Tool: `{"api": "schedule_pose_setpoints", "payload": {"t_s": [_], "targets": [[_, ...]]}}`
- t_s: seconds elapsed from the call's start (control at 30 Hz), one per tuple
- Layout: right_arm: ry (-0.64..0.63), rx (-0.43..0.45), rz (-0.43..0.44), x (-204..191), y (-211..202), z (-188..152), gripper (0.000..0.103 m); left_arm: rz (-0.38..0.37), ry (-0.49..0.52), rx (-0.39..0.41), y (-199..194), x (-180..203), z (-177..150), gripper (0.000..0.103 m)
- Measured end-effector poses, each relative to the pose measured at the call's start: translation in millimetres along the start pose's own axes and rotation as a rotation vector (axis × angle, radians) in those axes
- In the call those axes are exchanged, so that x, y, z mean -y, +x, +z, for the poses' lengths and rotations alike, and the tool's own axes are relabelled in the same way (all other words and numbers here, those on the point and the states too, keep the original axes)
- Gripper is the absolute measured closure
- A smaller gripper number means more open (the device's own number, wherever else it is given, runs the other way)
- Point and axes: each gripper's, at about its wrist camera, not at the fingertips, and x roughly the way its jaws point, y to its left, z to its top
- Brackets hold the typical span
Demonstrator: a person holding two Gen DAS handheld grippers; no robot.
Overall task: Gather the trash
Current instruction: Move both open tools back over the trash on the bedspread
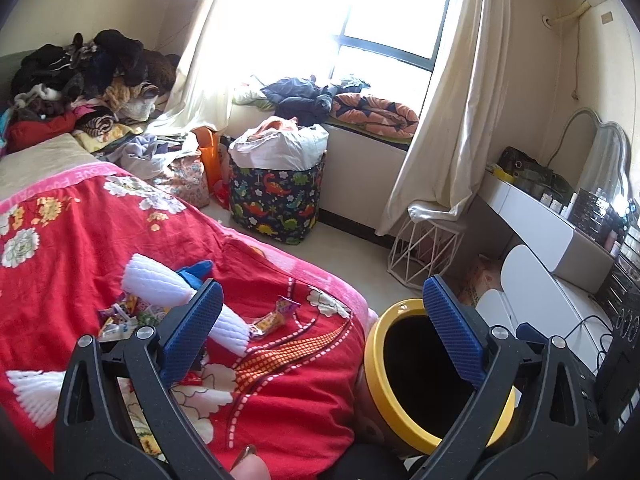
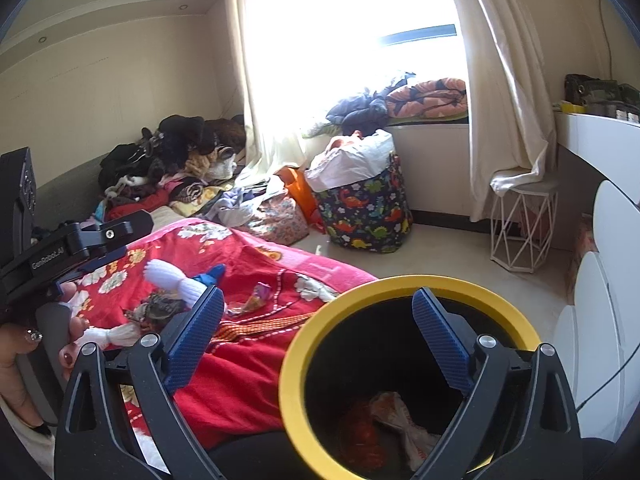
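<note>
The trash bin, black inside with a thick yellow rim, stood on the floor against the foot of the bed, filling the right wrist view from 5 to 7 o'clock. At its bottom lay crumpled wrappers, one orange-red, one pale with orange print. The right gripper hung over the bin's mouth, jaws wide apart and holding nothing; its right blue pad was over the opening, its left pad over the bed edge.

In the left wrist view the left gripper was likewise spread wide and empty, with the bin at 5 o'clock under its right pad. More trash lay on the red floral blanket: a white foam fruit net at 9 o'clock, partly behind the left pad, a blue scrap just beside it, colourful candy wrappers near the net, and one more snack wrapper close to the middle. Another white foam net sat at 8 o'clock.

Beyond the bed, at 12 o'clock, a dinosaur-print hamper stuffed with pale cloth stood on the light floor beneath a bright window with cream curtains. A heap of dark clothes lay at 10 o'clock. A white wire stool and a white vanity with mirror were at 3 o'clock.
</note>
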Motion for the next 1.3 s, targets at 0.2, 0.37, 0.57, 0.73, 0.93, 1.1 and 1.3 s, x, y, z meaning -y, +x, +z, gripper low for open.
{"api": "schedule_pose_setpoints", "payload": {"t_s": [0.2, 0.37, 0.57, 0.73, 0.93, 1.1, 1.3], "targets": [[-0.037, -0.015, 0.064, -23, 12, 8, 0.008, 0.038, -0.010, 0.010, -8, -16, 1, 0.011], [-0.067, -0.034, 0.117, -42, 23, 12, 0.008, 0.074, -0.025, 0.019, -14, -31, 3, 0.011], [-0.103, -0.066, 0.177, -69, 41, 14, 0.008, 0.133, -0.053, 0.030, -25, -55, 4, 0.011], [-0.142, -0.095, 0.218, -92, 55, 12, 0.008, 0.185, -0.074, 0.035, -33, -76, 6, 0.011], [-0.179, -0.132, 0.248, -116, 75, 9, 0.008, 0.248, -0.105, 0.041, -45, -105, 6, 0.011], [-0.207, -0.169, 0.236, -127, 96, 7, 0.008, 0.296, -0.130, 0.034, -51, -128, 2, 0.011], [-0.244, -0.234, 0.215, -129, 130, 2, 0.008, 0.369, -0.131, 0.003, -57, -150, -13, 0.011]]}}
